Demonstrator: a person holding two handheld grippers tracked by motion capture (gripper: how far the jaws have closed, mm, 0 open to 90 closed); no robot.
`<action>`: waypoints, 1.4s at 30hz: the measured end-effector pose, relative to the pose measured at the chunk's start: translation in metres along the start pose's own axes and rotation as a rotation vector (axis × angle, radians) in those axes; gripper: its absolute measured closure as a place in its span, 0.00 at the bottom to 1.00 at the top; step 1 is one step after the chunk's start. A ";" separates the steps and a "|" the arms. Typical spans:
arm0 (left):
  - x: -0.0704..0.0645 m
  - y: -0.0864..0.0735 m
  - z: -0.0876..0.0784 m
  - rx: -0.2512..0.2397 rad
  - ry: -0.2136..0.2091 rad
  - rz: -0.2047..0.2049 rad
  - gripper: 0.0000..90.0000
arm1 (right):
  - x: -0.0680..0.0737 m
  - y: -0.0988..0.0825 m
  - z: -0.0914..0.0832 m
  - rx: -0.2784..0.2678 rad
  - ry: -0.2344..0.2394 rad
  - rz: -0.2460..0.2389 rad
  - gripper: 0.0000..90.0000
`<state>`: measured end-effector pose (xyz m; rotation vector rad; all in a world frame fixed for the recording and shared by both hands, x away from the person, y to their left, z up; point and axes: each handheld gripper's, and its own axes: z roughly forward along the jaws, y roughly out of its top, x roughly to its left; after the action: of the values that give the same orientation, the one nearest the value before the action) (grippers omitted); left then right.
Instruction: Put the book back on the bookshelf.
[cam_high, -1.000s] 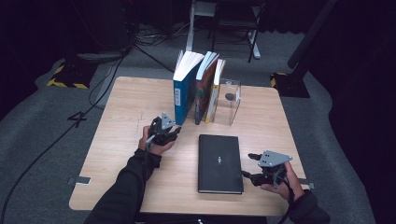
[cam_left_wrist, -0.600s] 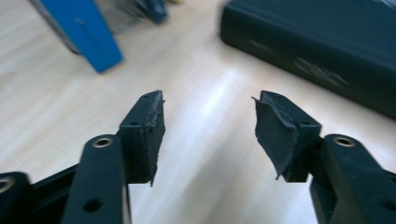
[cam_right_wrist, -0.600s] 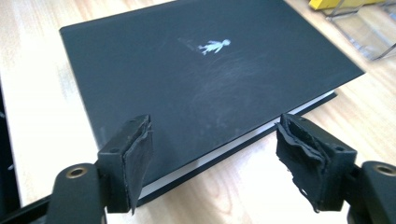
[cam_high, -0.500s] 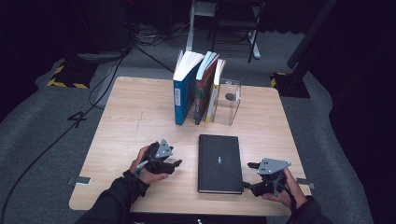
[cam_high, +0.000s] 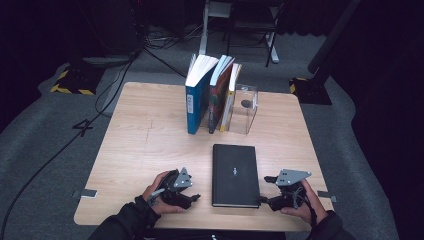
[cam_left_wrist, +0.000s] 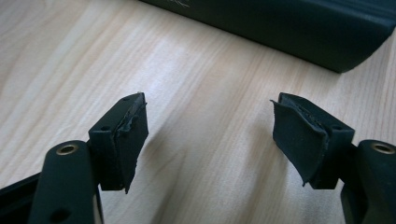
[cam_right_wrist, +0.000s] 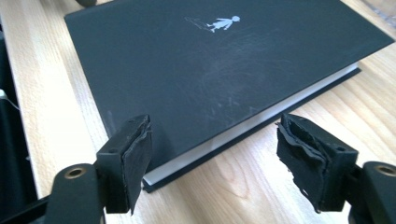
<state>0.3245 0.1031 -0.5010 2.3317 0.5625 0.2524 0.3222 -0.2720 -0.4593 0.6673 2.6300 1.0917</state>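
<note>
With both hand-held grippers released (left hand-held gripper (cam_high: 196, 198) jaws just widened, empty; right hand-held gripper (cam_high: 264, 200) likewise empty), approach the black book (cam_high: 234, 174) at lower centre squarely by its near corners.

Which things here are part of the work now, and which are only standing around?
In the work: black book, lying flat; left gripper and right gripper, both open, one at each side of it.
Standing around: three upright books; clear box beside them.

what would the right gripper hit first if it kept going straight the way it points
Probably the black book lying flat on the table. The right gripper has its open jaws aimed at the book's near corner, page edges showing just ahead; the gap between them is hard to judge.
</note>
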 end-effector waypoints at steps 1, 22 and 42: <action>0.000 0.000 0.001 -0.002 -0.011 0.000 0.28 | 0.000 0.000 0.001 0.003 0.002 0.002 0.30; -0.017 0.009 0.012 -0.005 -0.055 0.017 0.21 | -0.020 0.002 0.028 -0.011 0.136 0.142 0.13; -0.032 0.024 0.022 -0.001 0.024 0.035 0.17 | -0.004 0.010 0.026 -0.006 0.084 0.081 0.20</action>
<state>0.3108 0.0594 -0.5017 2.3422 0.5333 0.2979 0.3386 -0.2520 -0.4700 0.7479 2.6907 1.1737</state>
